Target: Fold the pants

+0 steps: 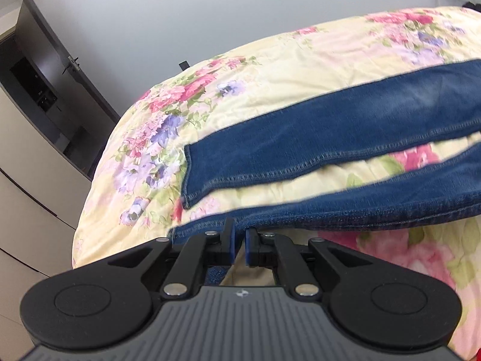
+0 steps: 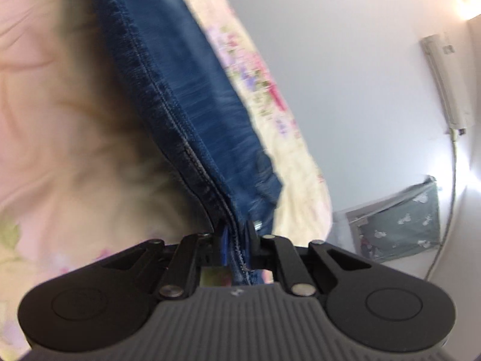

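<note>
Blue jeans (image 1: 345, 126) lie on a floral bed cover (image 1: 270, 66). One leg lies flat across the bed with its hem at the left. The near leg (image 1: 360, 207) is lifted off the cover. My left gripper (image 1: 239, 234) is shut on the near leg's hem edge. In the right wrist view the jeans (image 2: 180, 90) hang stretched upward from my right gripper (image 2: 236, 234), which is shut on a seamed edge of the denim. That view is blurred.
A dark door (image 1: 45, 84) and pale cabinets (image 1: 27, 186) stand left of the bed. A white wall is behind. In the right wrist view, a wall air conditioner (image 2: 448, 81) and a grey patterned bag (image 2: 399, 225) are at the right.
</note>
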`<action>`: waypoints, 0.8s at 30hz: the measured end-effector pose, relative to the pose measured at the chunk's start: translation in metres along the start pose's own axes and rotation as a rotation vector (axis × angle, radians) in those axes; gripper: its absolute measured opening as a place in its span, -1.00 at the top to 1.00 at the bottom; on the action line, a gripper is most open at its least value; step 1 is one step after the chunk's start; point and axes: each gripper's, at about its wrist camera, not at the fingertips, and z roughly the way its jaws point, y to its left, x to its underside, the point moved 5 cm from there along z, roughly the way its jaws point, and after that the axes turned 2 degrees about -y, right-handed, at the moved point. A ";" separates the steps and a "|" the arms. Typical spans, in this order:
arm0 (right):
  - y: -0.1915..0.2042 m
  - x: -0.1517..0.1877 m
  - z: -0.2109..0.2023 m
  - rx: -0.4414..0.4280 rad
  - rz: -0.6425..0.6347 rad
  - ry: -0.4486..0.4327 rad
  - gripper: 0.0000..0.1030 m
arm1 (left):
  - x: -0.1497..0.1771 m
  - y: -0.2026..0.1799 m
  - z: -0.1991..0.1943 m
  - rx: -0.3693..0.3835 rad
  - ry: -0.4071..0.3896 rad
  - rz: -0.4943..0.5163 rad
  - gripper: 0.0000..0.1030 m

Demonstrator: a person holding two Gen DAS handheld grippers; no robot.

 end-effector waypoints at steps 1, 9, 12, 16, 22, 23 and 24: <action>-0.013 -0.008 0.005 0.007 0.020 0.001 0.95 | -0.008 0.003 0.002 0.000 0.003 -0.002 0.88; -0.094 -0.082 0.102 0.062 0.114 0.021 0.95 | -0.082 0.016 0.056 -0.025 -0.014 0.043 0.92; -0.105 -0.104 0.160 0.053 0.110 0.057 0.95 | -0.106 0.014 0.095 -0.022 0.008 0.069 0.91; -0.103 -0.127 0.240 0.029 0.099 0.108 0.95 | -0.135 -0.001 0.154 -0.026 0.049 0.134 0.91; -0.069 -0.130 0.330 -0.047 0.077 0.190 0.95 | -0.142 -0.023 0.235 -0.019 0.149 0.231 0.90; -0.061 -0.129 0.339 -0.056 0.077 0.199 0.95 | -0.142 -0.024 0.246 -0.011 0.164 0.226 0.90; -0.055 -0.128 0.347 -0.062 0.081 0.206 0.95 | -0.142 -0.023 0.255 -0.005 0.177 0.220 0.88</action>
